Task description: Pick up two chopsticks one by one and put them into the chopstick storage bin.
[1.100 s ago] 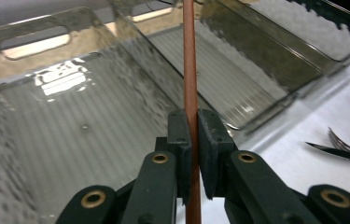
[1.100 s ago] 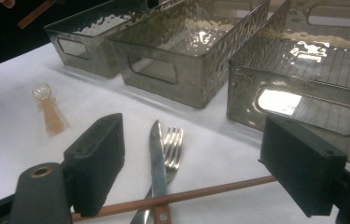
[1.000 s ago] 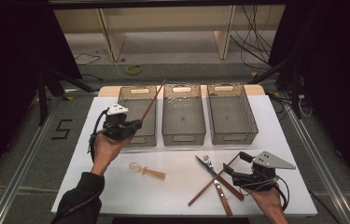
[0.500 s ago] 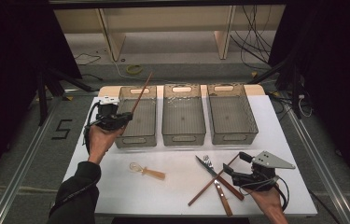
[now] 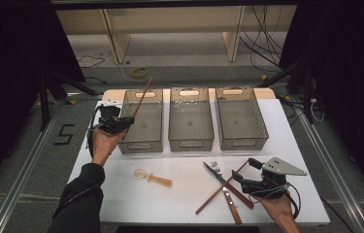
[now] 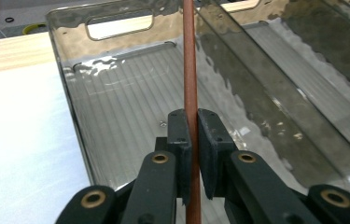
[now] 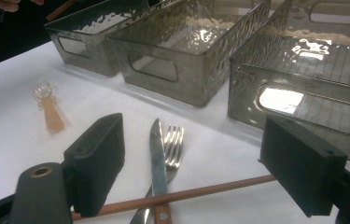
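My left gripper is shut on a reddish-brown chopstick that slants up over the left smoky bin. In the left gripper view the chopstick runs straight up between the closed jaws, above that bin's ribbed floor. My right gripper rests open near the front right of the table. Between its wide jaws lie a second chopstick, a knife and a fork, crossed on the white top.
The middle bin and right bin stand side by side behind the cutlery. A small clear spoon with an orange handle lies at front centre. The white table top ends at metal rails on both sides.
My left gripper has drifted slightly left and back, and the chopstick's tip has swung left over the left bin. The right gripper has stayed put.
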A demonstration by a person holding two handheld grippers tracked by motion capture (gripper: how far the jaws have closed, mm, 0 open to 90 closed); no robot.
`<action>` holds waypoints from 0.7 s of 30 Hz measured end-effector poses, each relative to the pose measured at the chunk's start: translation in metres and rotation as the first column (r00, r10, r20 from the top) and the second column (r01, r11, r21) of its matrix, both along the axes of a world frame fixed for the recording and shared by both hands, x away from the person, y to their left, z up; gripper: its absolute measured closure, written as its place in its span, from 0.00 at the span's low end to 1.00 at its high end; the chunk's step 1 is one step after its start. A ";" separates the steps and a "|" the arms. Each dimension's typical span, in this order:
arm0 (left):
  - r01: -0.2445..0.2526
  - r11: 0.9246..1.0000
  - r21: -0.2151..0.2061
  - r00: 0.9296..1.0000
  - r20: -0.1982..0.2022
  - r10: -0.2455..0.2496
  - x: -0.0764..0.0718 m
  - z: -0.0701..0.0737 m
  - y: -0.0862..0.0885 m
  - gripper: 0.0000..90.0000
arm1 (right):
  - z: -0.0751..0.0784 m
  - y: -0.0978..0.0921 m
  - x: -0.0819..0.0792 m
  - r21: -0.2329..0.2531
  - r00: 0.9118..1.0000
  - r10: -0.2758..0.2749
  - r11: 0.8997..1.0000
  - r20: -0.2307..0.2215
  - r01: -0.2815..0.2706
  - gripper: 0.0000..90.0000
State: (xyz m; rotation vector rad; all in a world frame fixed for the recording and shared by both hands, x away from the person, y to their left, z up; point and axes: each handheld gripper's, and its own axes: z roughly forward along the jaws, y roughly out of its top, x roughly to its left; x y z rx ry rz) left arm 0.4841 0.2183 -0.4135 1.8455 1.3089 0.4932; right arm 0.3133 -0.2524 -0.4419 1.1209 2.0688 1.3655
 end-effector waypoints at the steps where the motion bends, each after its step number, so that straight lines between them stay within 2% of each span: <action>1: -0.006 1.000 0.000 1.000 -0.003 0.006 0.001 -0.002 0.000 0.93 | 0.000 0.000 0.000 0.000 1.000 0.000 1.000 -0.001 0.000 0.25; 16: -0.040 0.999 0.029 0.996 -0.080 0.042 0.012 -0.019 0.002 0.92 | 0.000 0.000 0.000 0.004 1.000 0.002 1.000 -0.003 -0.002 0.25; 18: -0.040 0.999 0.027 0.995 -0.088 0.042 0.012 -0.019 0.002 0.89 | 0.000 0.000 0.000 0.005 1.000 0.002 1.000 -0.003 -0.002 0.25; 19: -0.039 0.999 0.018 0.994 -0.105 0.040 0.013 -0.019 0.002 0.81 | 0.000 0.000 0.000 0.005 1.000 0.002 1.000 -0.002 -0.002 0.25; 20: -0.041 0.999 0.013 0.993 -0.111 0.042 0.013 -0.018 0.002 0.81 | 0.000 0.000 0.000 0.005 1.000 0.002 1.000 -0.002 -0.002 0.25; 21: -0.039 0.999 0.012 0.993 -0.109 0.040 0.013 -0.017 0.002 0.75 | 0.000 0.000 0.000 0.005 1.000 0.002 1.000 -0.002 -0.002 0.25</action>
